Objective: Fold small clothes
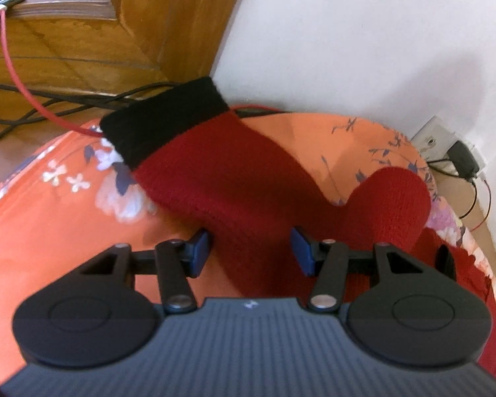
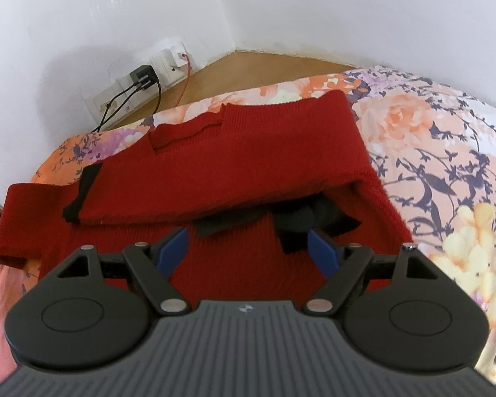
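i'm over a bed with an orange floral sheet, pushed near a white wall with sockets and a wooden door to the left; the red sweater lies on the sheet, part folded; my left gripper gapes wide astride its sleeve, gripping nothing; the sleeve runs away up-left to its black cuff; my right gripper is wide too, empty, over the body by the black hem.

a home bedroom: floral bedsheet, wooden door, wall sockets
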Action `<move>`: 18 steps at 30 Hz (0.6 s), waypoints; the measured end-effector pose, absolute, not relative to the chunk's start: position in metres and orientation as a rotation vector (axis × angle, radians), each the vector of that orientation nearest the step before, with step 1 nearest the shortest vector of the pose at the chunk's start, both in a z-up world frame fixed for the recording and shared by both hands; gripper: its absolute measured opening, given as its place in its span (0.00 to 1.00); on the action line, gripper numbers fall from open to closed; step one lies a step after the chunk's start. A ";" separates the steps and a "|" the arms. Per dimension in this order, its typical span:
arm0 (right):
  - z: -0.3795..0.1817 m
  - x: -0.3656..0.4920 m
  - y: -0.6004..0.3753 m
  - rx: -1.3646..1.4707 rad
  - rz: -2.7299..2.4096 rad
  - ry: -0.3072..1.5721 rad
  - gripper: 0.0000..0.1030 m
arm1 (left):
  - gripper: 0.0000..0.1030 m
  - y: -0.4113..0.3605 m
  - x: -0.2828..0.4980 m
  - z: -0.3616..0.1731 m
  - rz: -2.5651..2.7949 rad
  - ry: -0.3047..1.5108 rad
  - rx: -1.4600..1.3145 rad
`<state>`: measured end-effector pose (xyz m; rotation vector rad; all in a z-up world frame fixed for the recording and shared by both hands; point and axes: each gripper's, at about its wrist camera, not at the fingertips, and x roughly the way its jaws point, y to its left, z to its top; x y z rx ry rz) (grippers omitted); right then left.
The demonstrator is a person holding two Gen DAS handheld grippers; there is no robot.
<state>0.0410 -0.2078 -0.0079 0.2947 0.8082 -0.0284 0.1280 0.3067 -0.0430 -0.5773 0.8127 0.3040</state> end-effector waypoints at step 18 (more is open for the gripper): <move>-0.004 0.033 -0.183 0.270 -0.013 0.803 0.82 | 0.11 0.304 0.100 0.004 0.187 0.606 -0.601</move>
